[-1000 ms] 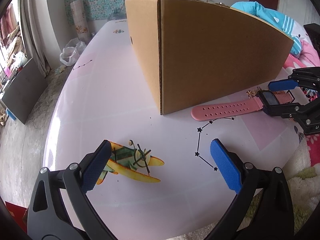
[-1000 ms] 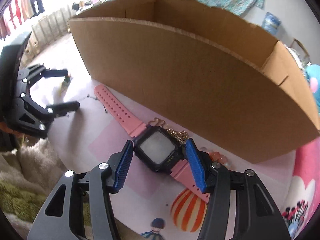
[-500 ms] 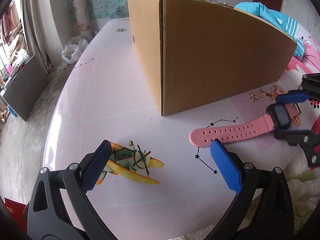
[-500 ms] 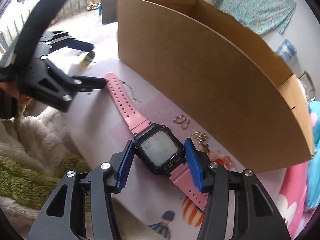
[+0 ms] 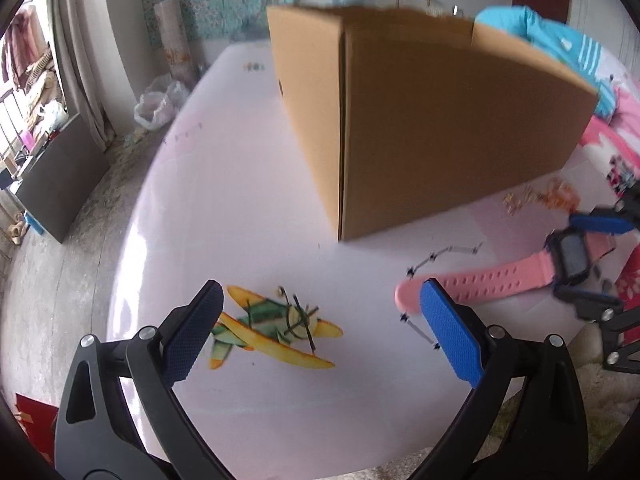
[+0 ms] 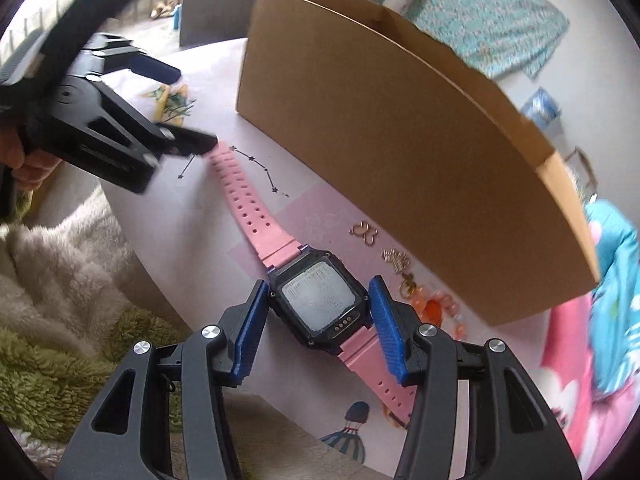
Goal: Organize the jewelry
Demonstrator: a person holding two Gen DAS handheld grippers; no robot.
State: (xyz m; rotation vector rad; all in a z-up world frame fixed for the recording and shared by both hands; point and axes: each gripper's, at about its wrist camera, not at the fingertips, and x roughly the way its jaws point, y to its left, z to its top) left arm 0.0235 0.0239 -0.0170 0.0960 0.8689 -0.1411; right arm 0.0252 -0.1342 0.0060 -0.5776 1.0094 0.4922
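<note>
A pink-strapped watch (image 6: 316, 304) with a black square case lies flat on the pale table (image 5: 224, 208) in front of the cardboard box (image 6: 400, 120). My right gripper (image 6: 318, 320) is shut on the case, one blue pad on each side. The long strap (image 5: 500, 276) runs to the left gripper (image 5: 320, 332), which is open and holds nothing. The strap's end lies at that gripper's right finger (image 5: 448, 328). Gold earrings (image 6: 364, 232), a gold chain piece (image 6: 396, 258) and orange beads (image 6: 432, 308) lie loose between the watch and the box. The left gripper (image 6: 176, 108) also shows in the right wrist view.
A yellow-green plane picture (image 5: 276, 328) is printed on the table between the left fingers. A fluffy white-and-green blanket (image 6: 60, 260) lies beyond the near table edge. Blue and pink bedding (image 5: 560, 44) sits behind and right of the box.
My right gripper has drawn the watch away from the box wall towards the left gripper. The strap's end now reaches the left gripper's right finger. The gold pieces by the box lie uncovered.
</note>
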